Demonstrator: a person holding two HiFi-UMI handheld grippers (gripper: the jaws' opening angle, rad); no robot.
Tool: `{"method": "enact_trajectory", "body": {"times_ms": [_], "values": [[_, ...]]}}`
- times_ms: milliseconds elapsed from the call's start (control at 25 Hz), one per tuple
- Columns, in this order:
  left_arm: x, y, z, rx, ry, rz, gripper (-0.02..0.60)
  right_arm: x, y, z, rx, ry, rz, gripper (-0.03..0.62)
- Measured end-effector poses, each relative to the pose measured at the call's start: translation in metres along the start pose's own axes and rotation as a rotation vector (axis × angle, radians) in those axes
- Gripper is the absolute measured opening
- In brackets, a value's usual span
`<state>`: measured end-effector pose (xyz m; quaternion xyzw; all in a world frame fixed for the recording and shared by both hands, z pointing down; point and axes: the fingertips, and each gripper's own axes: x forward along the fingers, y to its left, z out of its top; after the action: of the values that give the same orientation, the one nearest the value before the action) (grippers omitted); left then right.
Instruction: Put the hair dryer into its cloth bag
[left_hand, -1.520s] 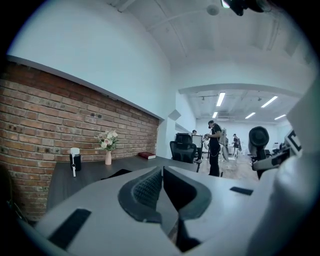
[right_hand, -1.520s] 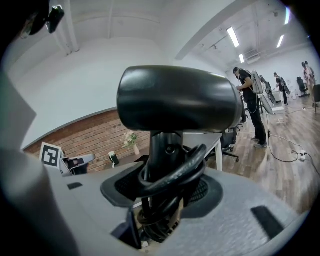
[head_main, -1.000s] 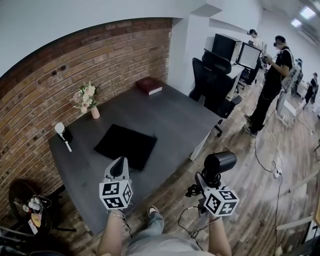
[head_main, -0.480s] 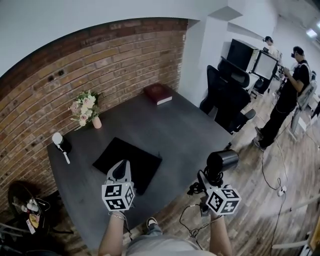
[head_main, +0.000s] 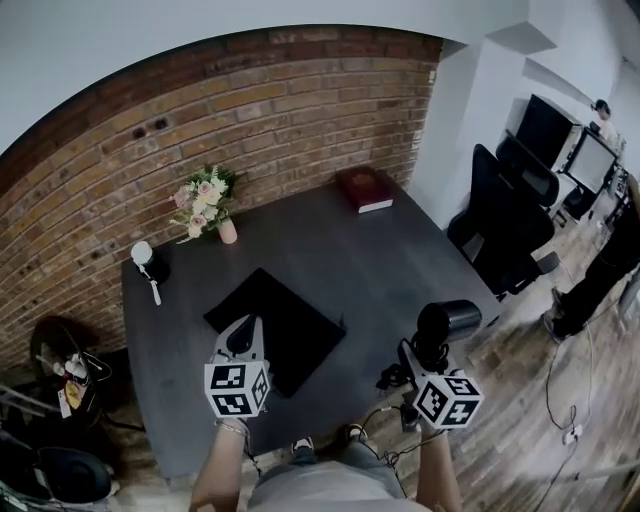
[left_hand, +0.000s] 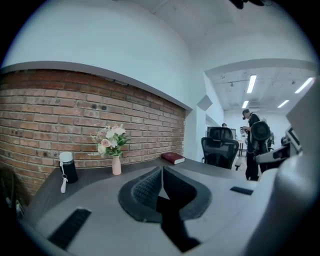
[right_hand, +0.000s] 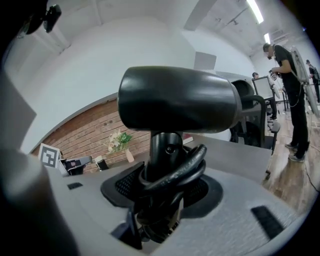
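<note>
The black cloth bag (head_main: 285, 322) lies flat on the dark grey table (head_main: 400, 260), near its front. My left gripper (head_main: 240, 338) is shut and empty, its tips over the bag's near left edge; in the left gripper view the jaws (left_hand: 162, 186) meet with nothing between them. My right gripper (head_main: 425, 362) is shut on the handle of the black hair dryer (head_main: 443, 322), held upright over the table's front right edge. In the right gripper view the hair dryer (right_hand: 177, 100) fills the middle, its cord looped round the handle between the fingers (right_hand: 125, 186).
A pink vase of flowers (head_main: 210, 205), a small black bottle with a white cap (head_main: 148, 262) and a red book (head_main: 365, 190) stand along the brick wall. A black office chair (head_main: 510, 225) stands right of the table, with a person (head_main: 610, 265) beyond it.
Both grippers have come in toward the table. The left one now reaches the bag's edge, and the hair dryer has moved from over the floor to the table's edge.
</note>
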<state>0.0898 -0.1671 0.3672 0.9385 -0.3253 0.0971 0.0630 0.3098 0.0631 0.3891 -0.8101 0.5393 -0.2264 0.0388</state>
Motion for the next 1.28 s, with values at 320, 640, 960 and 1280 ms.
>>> {"method": "enact_trajectory", "body": {"times_ms": [320,640,960,1280], "values": [[-0.012,0.008,0.017,-0.046,-0.030,0.231,0.012,0.062,0.004,0.036,-0.135,0.100,0.210,0.215],[-0.041,0.026,-0.018,-0.088,0.030,0.350,0.012,0.097,0.030,0.027,-0.160,0.160,0.316,0.215],[-0.050,0.038,-0.046,-0.124,0.075,0.355,0.012,0.110,0.054,0.010,-0.173,0.198,0.351,0.215],[-0.037,0.039,-0.072,-0.144,0.125,0.311,0.012,0.108,0.050,-0.011,-0.203,0.275,0.334,0.215]]}}
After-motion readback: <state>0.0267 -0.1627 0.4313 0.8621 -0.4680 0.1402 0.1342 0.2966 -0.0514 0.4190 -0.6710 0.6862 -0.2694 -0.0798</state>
